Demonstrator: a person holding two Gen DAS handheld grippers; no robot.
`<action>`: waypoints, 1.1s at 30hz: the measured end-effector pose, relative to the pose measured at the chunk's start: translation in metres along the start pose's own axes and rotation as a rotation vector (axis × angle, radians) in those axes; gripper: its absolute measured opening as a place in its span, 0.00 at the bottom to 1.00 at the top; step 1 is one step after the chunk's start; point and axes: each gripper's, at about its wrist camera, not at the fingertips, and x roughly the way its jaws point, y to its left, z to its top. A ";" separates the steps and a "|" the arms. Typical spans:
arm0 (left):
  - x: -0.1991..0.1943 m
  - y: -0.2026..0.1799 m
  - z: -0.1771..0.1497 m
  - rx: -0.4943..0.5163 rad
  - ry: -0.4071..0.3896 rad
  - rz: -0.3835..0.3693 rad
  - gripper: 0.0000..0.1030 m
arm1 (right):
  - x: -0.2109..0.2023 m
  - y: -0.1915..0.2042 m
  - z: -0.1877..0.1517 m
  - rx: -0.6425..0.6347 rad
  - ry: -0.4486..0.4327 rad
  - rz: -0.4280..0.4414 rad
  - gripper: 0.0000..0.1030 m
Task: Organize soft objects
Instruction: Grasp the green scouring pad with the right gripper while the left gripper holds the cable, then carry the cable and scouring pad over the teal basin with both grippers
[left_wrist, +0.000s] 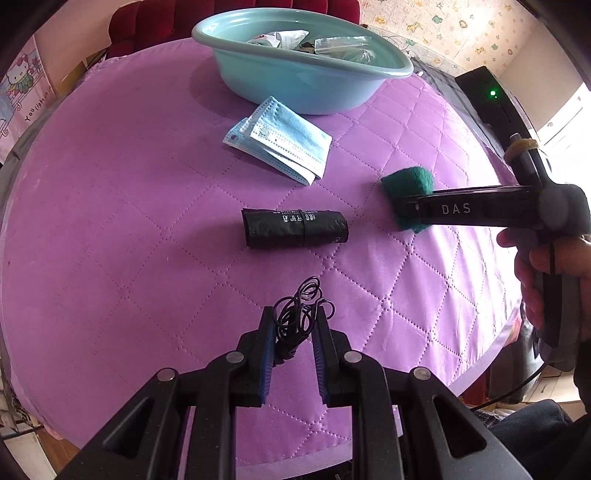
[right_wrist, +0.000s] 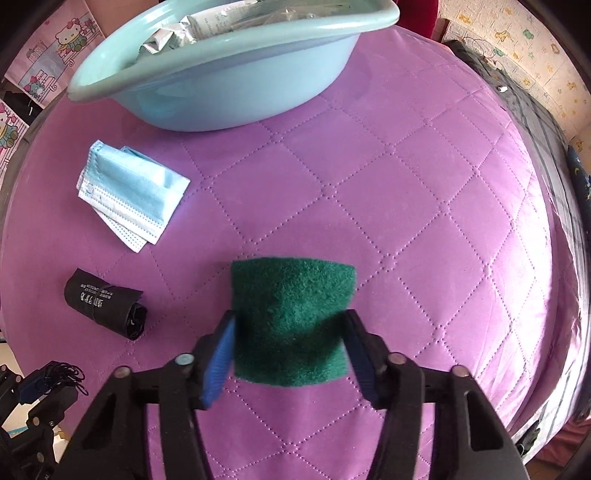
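While the green scouring pad (right_wrist: 291, 325) is pinched over the quilted table (right_wrist: 406, 206) by the right hand-held gripper (right_wrist: 290, 345), and tangled black hair ties (left_wrist: 297, 314) by the left hand-held gripper (left_wrist: 293, 328), loose loops could be shed before the blue basin (left_wrist: 295, 81) is reached

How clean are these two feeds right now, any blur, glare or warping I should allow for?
Left wrist view: sharp at centre, heavy fisheye bend at the quilt edges, window at far right blown out white, basin casts a soft shadow leftward. Right wrist view: same curvature, the right tongs and the near edge of the green pad look slightly smeared, masks stay crisp.
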 end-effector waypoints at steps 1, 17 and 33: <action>0.000 0.000 0.000 0.000 0.002 -0.002 0.20 | -0.001 -0.001 0.000 -0.009 0.003 0.001 0.35; -0.015 -0.008 0.009 0.064 -0.041 -0.021 0.20 | -0.034 0.002 -0.008 -0.006 -0.041 0.037 0.09; -0.037 -0.017 0.027 0.131 -0.079 -0.017 0.20 | -0.069 -0.002 -0.022 -0.008 -0.080 0.047 0.09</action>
